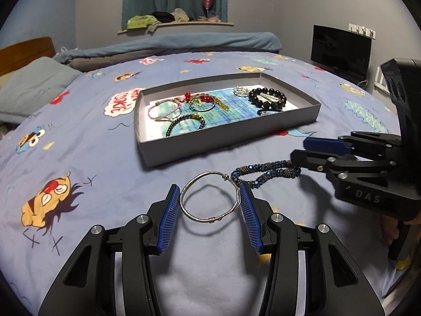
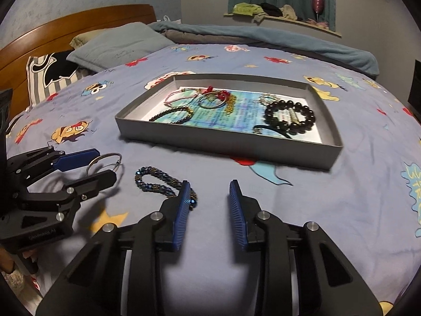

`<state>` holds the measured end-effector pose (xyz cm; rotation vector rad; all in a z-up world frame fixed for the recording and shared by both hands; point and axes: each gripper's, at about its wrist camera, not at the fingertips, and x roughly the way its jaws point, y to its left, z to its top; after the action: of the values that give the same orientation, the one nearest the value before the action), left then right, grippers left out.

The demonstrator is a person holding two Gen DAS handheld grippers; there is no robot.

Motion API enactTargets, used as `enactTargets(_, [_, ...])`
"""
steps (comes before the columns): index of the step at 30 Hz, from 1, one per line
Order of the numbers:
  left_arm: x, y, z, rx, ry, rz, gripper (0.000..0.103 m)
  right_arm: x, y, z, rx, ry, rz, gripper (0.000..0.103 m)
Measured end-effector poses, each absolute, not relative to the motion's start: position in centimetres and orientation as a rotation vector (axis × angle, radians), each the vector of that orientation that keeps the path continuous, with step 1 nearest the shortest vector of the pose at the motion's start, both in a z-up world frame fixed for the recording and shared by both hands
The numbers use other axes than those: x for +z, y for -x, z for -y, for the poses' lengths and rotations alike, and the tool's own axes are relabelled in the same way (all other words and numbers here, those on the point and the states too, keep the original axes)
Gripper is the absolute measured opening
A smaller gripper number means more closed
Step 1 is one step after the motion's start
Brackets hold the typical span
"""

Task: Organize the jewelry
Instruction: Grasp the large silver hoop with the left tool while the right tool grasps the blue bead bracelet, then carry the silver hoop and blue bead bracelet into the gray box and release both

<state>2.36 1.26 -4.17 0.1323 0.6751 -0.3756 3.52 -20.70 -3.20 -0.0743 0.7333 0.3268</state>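
A silver wire bangle point(image 1: 210, 197) is held between the blue pads of my left gripper point(image 1: 210, 192), lifted above the bedsheet with its shadow below; it also shows in the right wrist view point(image 2: 104, 162). A blue beaded bracelet point(image 1: 265, 172) lies on the sheet just beyond it, also seen in the right wrist view point(image 2: 163, 181). My right gripper point(image 2: 209, 187) is open and empty, its left pad beside the bracelet's end. A grey tray point(image 1: 181, 147) holds several bracelets, among them a black bead bracelet point(image 1: 268, 97).
The tray point(image 2: 210, 137) sits mid-bed on a blue cartoon-print sheet. A pillow point(image 2: 118, 47) and wooden headboard point(image 2: 79, 23) lie at the left, a rolled blanket point(image 1: 184, 42) at the far edge, a dark monitor point(image 1: 339, 52) at the right.
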Motion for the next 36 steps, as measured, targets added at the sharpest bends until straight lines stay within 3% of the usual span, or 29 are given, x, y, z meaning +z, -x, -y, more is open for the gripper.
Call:
enactTargets(13, [-4.8, -2.8, -1.2, -0.397, -0.127, -0.703, 0.049, -4.9, -4.6, 18.9, 0.376, 0.129, -0.823, 0.028])
enactTargets(15, [-4.8, -2.9, -1.1, -0.397, -0.13, -0.709, 0.049, -5.1, -4.7, 18.6, 0.388, 0.14, -0.833, 0.014])
enactTargets(18, [-4.5, -2.6, -1.1, -0.39, -0.141, -0.698, 0.049, -5.0, -4.5, 18.3, 0.39, 0.155, -0.827, 0.008])
enactTargets(36, [0.4, -2.2, -0.3, -0.391, -0.121, -0.618, 0.048, 2.6, -2.6, 21.1, 0.394, 0.083, -0.627, 0.007])
